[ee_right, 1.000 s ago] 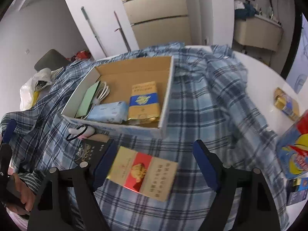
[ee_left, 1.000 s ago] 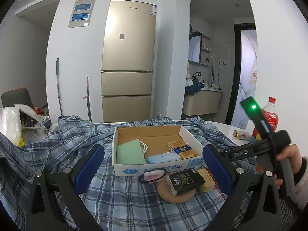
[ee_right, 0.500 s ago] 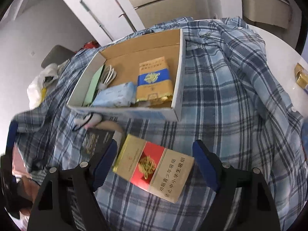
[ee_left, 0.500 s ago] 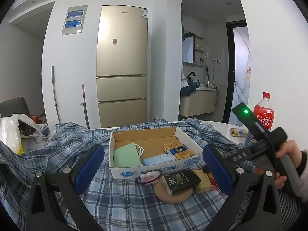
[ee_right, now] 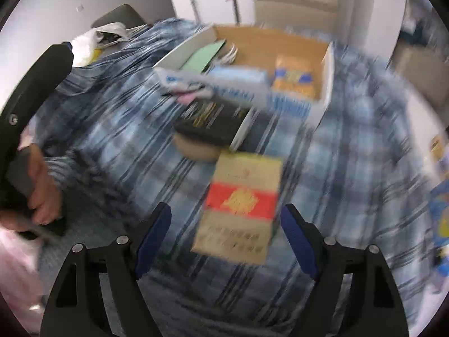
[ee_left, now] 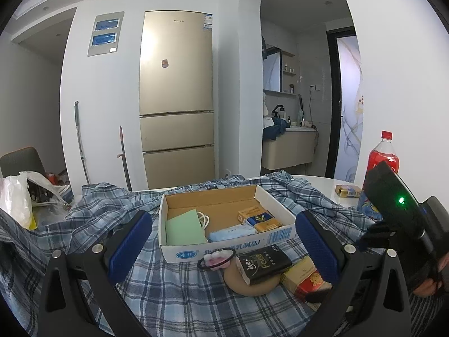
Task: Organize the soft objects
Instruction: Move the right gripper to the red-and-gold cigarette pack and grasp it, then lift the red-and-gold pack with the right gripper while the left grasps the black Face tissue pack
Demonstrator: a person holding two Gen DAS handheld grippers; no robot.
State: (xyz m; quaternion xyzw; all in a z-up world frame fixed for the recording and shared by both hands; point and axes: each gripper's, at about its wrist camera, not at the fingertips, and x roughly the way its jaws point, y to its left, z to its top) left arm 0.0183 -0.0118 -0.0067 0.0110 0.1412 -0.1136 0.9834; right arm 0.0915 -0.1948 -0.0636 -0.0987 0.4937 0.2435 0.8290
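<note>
Right now my left gripper (ee_left: 221, 238) hangs with its jaws spread wide and nothing between them, facing the box (ee_left: 224, 245) that sits on the plaid shirt (ee_left: 174, 289). Inside the box I see a green pouch (ee_left: 183, 229), a white cord (ee_left: 204, 219) beside it, a blue tissue pack (ee_left: 231, 231) and a blue and gold pack (ee_left: 259, 219). Just in front of the box lies a pink hair tie (ee_left: 215, 258), touching the front wall as far as I can tell. Next to it a black pack (ee_left: 263, 262) rests on a tan round pad (ee_left: 252, 283), and a red and gold pack (ee_left: 304, 278) lies just right of those.

My right gripper (ee_right: 226, 234) is also wide apart and empty, low over the shirt, with the red and gold pack (ee_right: 241, 205) between its blue fingers (ee_right: 153, 237). That view is blurred, so I cannot tell whether the fingers touch the pack. A red bottle (ee_left: 383, 160) stands on the table (ee_left: 322, 181) at the far right.
</note>
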